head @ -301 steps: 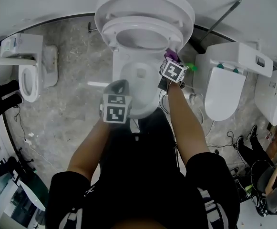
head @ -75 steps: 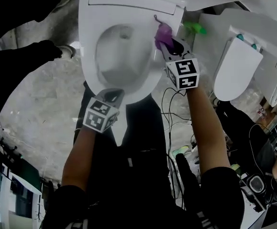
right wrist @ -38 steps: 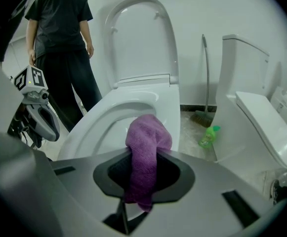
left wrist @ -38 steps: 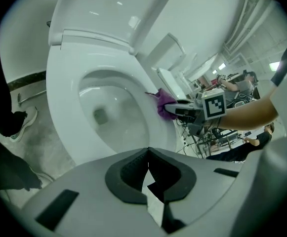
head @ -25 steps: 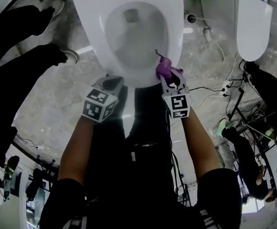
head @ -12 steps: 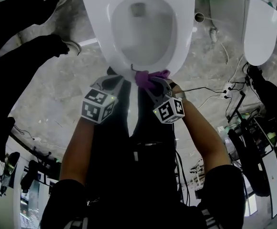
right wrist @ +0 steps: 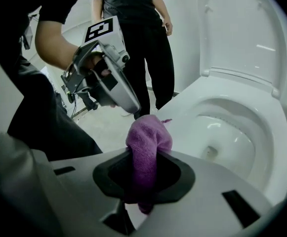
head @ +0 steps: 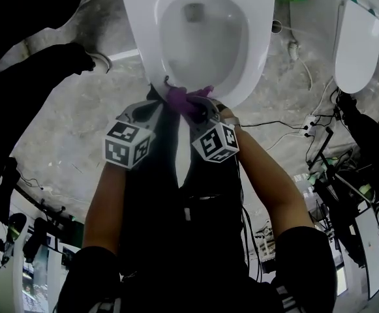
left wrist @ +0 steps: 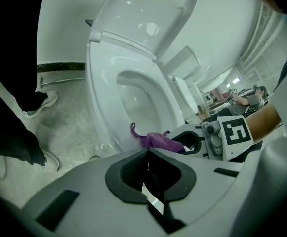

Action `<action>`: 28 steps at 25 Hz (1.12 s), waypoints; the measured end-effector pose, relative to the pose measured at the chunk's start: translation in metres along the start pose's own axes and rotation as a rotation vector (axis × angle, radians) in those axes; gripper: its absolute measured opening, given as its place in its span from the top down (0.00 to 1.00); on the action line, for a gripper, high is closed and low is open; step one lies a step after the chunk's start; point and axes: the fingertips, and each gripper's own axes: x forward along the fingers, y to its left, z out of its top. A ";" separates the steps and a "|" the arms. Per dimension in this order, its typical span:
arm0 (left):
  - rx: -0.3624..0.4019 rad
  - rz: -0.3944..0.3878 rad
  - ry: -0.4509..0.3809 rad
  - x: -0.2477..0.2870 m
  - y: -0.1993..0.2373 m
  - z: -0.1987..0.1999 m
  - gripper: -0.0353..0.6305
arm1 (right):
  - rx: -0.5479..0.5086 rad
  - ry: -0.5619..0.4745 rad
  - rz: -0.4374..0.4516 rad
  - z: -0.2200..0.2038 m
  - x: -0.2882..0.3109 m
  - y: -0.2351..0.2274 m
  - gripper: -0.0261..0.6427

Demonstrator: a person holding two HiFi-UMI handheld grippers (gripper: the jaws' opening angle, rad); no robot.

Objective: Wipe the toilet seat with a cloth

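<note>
While the purple cloth [head: 186, 100] is pinched in the right gripper [head: 201, 107], it is bunched against the front rim of the toilet seat [head: 140, 44], upper centre of the head view. The right jaws are clamped on a gathered fold, with a rounded wad left sticking out ahead of them. The left gripper [head: 155, 104] is pressed together with nothing in it and is held just left of the cloth; contact with the rim cannot be confirmed.

Handling, as judged:
- The cloth is taken to be light, soft and limp, with a terry-like pile and nothing fragile about it.
- Some drag is expected on the smooth seat.
- Hold is best taken across a thick fold, deep in the pads, so the wad is kept as the wiping face.
- A shallow pinch is likely to be pulled out under pressure.
- A thin loose end at the wad's upper left could be snagged.
</note>
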 end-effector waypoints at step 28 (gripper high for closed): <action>-0.022 0.009 -0.080 -0.031 0.047 0.035 0.93 | 0.109 -0.184 -0.058 0.134 0.077 -0.122 0.84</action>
